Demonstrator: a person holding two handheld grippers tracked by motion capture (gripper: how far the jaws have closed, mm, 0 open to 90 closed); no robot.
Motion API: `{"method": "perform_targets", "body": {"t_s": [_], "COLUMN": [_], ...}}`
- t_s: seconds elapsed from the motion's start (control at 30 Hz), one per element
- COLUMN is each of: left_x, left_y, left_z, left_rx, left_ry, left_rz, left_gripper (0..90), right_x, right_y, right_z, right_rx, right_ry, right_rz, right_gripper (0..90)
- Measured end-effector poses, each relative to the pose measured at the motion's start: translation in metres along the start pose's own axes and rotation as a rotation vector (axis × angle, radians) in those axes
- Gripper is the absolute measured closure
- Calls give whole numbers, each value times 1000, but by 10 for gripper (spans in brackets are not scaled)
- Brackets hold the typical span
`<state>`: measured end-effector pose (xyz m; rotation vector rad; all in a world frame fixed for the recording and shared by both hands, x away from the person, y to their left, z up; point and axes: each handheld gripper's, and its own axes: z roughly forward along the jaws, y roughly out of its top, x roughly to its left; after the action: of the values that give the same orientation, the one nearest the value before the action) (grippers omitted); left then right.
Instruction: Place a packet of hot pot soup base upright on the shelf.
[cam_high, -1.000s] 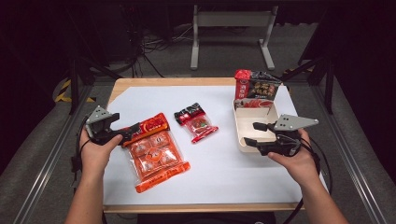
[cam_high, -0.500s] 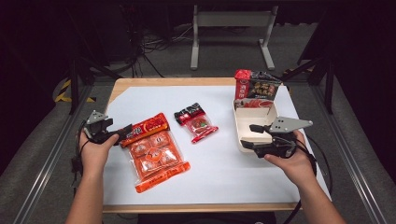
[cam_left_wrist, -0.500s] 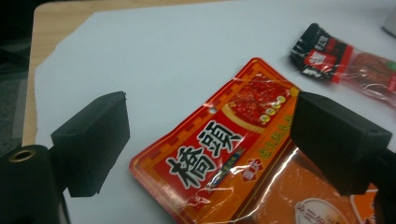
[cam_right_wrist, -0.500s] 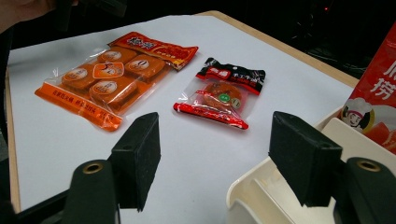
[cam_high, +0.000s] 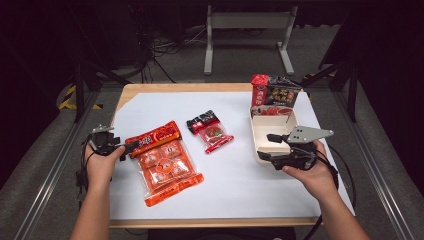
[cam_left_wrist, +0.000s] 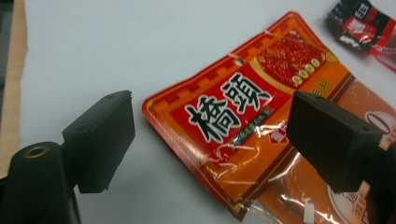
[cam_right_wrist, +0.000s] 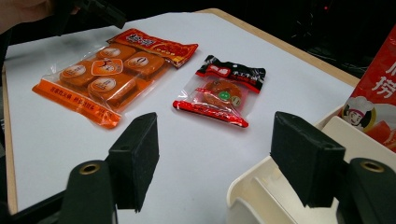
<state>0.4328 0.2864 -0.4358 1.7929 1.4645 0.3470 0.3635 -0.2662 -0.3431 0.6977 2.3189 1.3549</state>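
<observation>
Left gripper (cam_high: 131, 145): gaping wide, gripping nothing, straddling the orange packet's (cam_high: 165, 161) header at near left. Right gripper (cam_high: 266, 146): likewise gaping empty, hovering over the white tray's (cam_high: 256, 131) near-left rim. Packing seemingly not yet starting; small red packet (cam_high: 210, 131) lying mid-table.

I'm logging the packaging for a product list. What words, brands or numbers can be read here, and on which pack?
"橋頭": large black characters on the red header of the big orange packet.
Small print under those characters: too blurred to read.
Small red and black packet: white lettering, too small to read.
Red pouch standing in the white tray: part of one white character, cut off by the frame edge.
Numbers: none legible.
</observation>
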Motion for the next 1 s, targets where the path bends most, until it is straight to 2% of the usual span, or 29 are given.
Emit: {"method": "perform_targets", "body": {"t_s": [0.2,0.43,0.57,0.6,0.93,1.0], "left_x": [3,4,5,5,4,4], "left_y": [-3,-6,-8,-8,-9,-8], "left_z": [1,2,4,5,7,7], "left_rx": [38,67,92,99,95,96], "left_ry": [-1,-26,-39,-51,-92,-90], "left_rz": [-32,-73,-74,-89,-93,-89], "left_gripper": [176,202,217,221,262,258], "right_x": [1,0,1,1,2,2], "right_y": [0,0,0,0,0,0], "right_z": [1,3,4,4,5,5], "right_rx": [3,8,11,12,15,17], "right_ry": [0,-4,-2,-2,-6,-7], "right_rz": [-5,-14,-17,-17,-23,-24], "right_gripper": [328,327,326,325,323,322]}}
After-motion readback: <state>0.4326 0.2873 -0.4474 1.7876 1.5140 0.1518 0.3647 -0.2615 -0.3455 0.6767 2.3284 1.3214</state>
